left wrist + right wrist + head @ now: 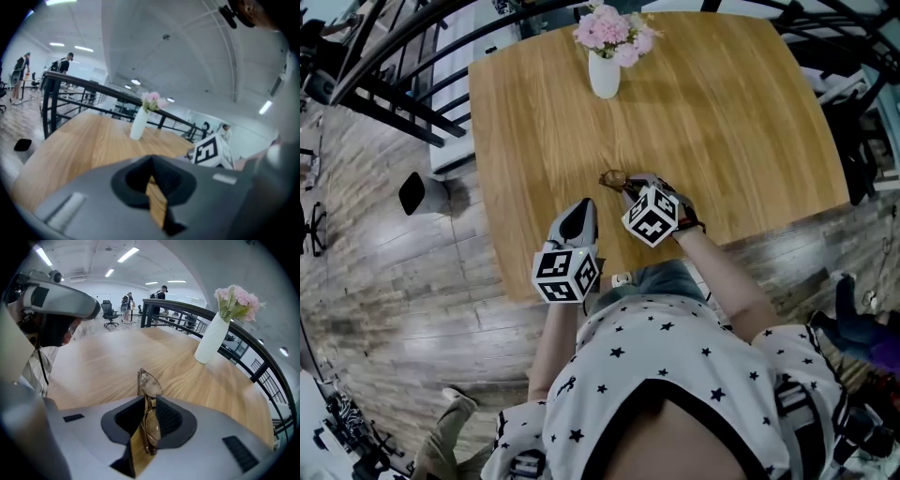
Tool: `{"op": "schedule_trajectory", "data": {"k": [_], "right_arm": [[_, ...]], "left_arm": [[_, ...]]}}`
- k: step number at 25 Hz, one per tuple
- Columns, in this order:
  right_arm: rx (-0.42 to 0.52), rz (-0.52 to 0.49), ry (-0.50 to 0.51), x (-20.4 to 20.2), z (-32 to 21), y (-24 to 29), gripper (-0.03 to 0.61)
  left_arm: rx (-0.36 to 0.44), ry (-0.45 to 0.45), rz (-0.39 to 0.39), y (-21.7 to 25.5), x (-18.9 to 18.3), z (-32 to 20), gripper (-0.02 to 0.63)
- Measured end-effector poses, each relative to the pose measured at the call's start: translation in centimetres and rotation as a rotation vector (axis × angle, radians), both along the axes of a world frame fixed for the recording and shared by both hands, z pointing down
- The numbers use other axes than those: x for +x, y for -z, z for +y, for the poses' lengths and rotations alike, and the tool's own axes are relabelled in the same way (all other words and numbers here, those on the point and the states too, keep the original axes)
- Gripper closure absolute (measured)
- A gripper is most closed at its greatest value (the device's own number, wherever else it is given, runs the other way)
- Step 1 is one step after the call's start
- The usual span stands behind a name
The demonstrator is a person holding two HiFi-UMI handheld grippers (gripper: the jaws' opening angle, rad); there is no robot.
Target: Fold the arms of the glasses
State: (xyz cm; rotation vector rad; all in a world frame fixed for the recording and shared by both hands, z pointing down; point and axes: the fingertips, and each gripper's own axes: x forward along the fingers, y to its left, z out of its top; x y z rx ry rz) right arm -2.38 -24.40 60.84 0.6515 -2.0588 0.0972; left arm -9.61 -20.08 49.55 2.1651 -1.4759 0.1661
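pinching the glasses (150, 385) edge-on, the right gripper (147, 401) has its pads closed on the thin brown frame, with one lens standing out past the fingertips at 12 o'clock, over the wooden table (750, 122). in the head view the glasses (613, 178) show just beyond that gripper (633, 186). the left gripper (581, 211) sits near them at about 7 o'clock, its jaws pressed together on nothing, as its own view (153, 192) confirms. whether the arms are already folded cannot be told from these views.

likely faults: the hold bears on a narrow, slick edge, so a push from the left gripper on an arm could pivot the frame between the pads or slide it out onto the table. squeezing harder to stop that could bend the frame or load the lens. a push off the hinge line could twist the arm instead of folding it. the white vase (604, 73) at 12 o'clock stands well apart and seems in no danger.
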Motion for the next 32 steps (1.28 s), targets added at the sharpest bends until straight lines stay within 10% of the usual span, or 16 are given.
{"op": "schedule_trajectory", "data": {"k": [32], "right_arm": [[0.192,-0.491,-0.266,2.0,9.3,13.8,0.557]], "left_arm": [[0.059,-0.028,0.001,2.1,0.9,7.4,0.607]]}}
